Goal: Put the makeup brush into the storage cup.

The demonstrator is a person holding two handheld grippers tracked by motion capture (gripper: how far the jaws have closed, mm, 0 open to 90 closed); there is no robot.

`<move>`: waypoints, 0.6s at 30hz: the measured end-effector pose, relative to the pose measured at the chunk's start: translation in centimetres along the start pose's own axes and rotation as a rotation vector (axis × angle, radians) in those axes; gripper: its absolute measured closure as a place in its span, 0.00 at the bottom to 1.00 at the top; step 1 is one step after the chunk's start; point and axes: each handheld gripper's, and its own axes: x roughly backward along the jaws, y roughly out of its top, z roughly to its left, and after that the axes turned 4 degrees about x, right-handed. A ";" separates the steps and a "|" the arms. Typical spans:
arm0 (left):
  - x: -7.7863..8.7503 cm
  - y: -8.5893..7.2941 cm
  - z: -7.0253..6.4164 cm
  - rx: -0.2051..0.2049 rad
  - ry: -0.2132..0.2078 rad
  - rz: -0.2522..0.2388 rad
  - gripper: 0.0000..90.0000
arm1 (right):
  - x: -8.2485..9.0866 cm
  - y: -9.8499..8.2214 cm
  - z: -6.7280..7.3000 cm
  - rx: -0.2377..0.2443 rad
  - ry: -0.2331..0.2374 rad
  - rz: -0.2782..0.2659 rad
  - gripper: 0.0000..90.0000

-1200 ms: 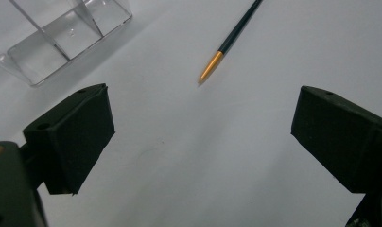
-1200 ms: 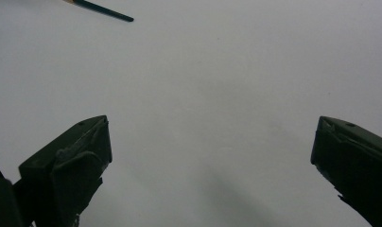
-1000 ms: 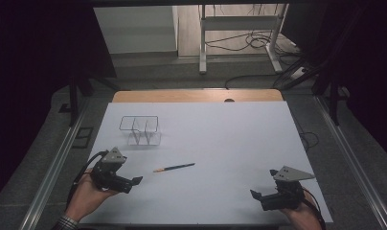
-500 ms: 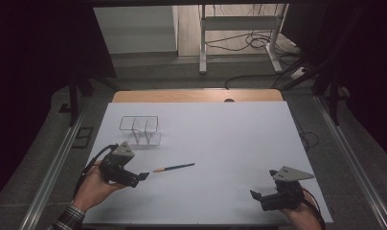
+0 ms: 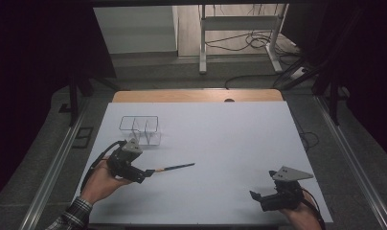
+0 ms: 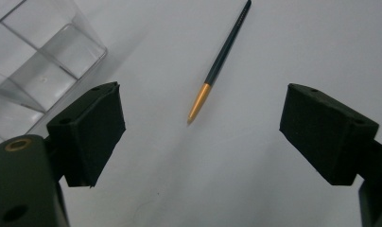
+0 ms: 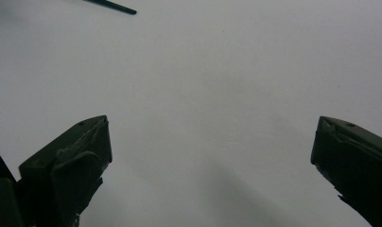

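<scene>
A thin pen with a dark shaft and an orange end lies flat on the white table top. My left gripper points right at the orange end, which lies just ahead of the gap between its jaws. The jaws have just been closing a little but stand wide apart, and neither pad touches the pen. My right gripper rests low near the front right edge, open over bare table. The pen's dark tip shows far off in the right gripper view.
A clear plastic box with dividers stands just behind my left gripper and at upper left in the left gripper view. A wooden strip borders the table's far edge. Metal rails run along both sides.
My left gripper has slid to the right, from well left of the pen up to its orange end. The right gripper and the pen have kept still.
</scene>
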 end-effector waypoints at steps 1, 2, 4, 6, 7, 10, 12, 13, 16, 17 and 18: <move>-0.1 0.3 0.0 -0.004 -0.001 0.001 0.17 | 0.0 0.0 0.0 -0.002 0.000 -0.001 0.00; -0.1 0.3 0.0 -0.004 -0.001 0.001 0.17 | 0.0 0.0 0.0 -0.002 0.000 -0.001 0.00; -0.4 0.8 0.0 -0.009 -0.006 0.006 0.18 | 0.0 0.0 0.0 -0.004 0.003 -0.003 0.00; -0.5 1.0 0.0 -0.012 -0.008 0.007 0.18 | 0.0 0.0 0.0 -0.005 0.003 -0.002 0.00; -0.7 1.2 -0.1 -0.016 -0.014 0.011 0.19 | 0.0 0.0 0.0 -0.003 0.003 -0.001 0.00; -0.9 1.5 -0.1 -0.022 -0.018 0.017 0.20 | 0.0 0.0 0.0 -0.003 0.004 0.000 0.00; -1.1 1.8 -0.2 -0.029 -0.019 0.025 0.21 | 0.0 0.0 0.0 -0.006 0.006 0.001 0.00; -1.3 2.1 -0.2 -0.034 -0.021 0.031 0.21 | 0.0 0.0 0.0 -0.006 0.007 0.001 0.00; -1.5 2.5 -0.2 -0.036 -0.028 0.036 0.22 | 0.0 0.0 0.0 -0.009 0.011 0.003 0.00; -1.6 2.6 -0.2 -0.038 -0.029 0.038 0.23 | 0.0 0.0 0.0 -0.009 0.012 0.005 0.00; -1.7 2.7 -0.2 -0.041 -0.030 0.041 0.23 | 0.0 0.0 0.1 -0.011 0.014 0.006 0.00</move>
